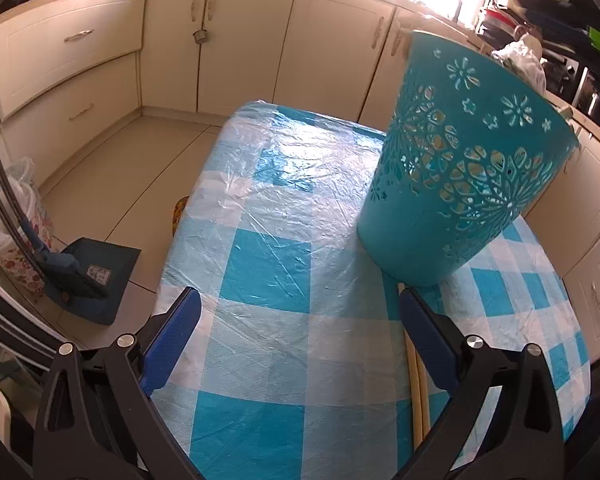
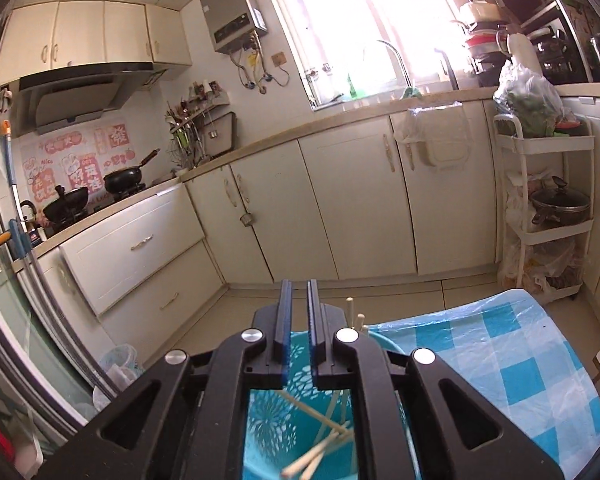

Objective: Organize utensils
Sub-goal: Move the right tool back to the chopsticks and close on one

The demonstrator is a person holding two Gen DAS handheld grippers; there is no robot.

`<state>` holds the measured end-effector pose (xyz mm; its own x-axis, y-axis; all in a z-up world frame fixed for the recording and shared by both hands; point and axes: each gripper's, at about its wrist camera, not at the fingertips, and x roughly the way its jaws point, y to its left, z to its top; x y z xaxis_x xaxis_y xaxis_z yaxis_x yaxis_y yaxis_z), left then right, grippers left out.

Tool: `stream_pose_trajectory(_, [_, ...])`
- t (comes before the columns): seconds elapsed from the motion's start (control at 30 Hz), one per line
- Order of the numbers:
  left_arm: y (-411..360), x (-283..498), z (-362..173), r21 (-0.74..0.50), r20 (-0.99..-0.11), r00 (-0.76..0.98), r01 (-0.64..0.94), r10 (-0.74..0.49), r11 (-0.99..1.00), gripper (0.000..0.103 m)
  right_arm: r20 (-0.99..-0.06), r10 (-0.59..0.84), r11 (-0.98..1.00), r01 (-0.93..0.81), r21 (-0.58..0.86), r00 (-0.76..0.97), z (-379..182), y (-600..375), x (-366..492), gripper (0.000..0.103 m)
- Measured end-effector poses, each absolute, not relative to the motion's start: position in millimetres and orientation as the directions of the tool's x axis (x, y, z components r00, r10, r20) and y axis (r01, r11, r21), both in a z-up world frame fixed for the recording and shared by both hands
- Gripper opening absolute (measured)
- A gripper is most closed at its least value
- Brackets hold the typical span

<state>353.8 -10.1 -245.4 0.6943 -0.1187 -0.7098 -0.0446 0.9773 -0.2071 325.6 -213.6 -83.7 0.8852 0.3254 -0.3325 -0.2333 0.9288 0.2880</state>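
Observation:
A teal plastic basket (image 1: 460,168) with cut-out flower patterns stands on the table with the blue-and-white checked cloth (image 1: 284,240). My left gripper (image 1: 300,312) is open and empty, low over the cloth in front of the basket. A pair of pale wooden chopsticks (image 1: 414,392) lies on the cloth under its right finger. My right gripper (image 2: 299,304) is nearly closed and empty, above the basket (image 2: 272,408). Several chopsticks (image 2: 324,444) lie inside the basket; some tips (image 2: 354,316) stick up beside the gripper.
Cream kitchen cabinets (image 2: 340,208) run along the far wall. A dustpan (image 1: 96,276) and a bagged bin (image 1: 8,216) stand on the floor left of the table. A white trolley (image 2: 548,208) with a pot stands at the right.

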Motion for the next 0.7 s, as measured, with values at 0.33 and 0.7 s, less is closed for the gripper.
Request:
stream_pose_trajectory(0.33, [-2.2,352.0,-245.7,-0.241,-0.699,0.704,-0.072,-0.122,0.968,0.095,-0.465,0.266,0.959,-0.18,0.221,0.845,-127.9,-235.3,236.3,0.032])
stream_pose_trajectory(0.7, [9.1,350.7,-248.1,-0.282,-0.691,0.712,-0.104,-0.127,0.954,0.095,-0.74,0.265,0.964,-0.182,0.193,0.619,-220.3,-199.2,249.5,0.032])
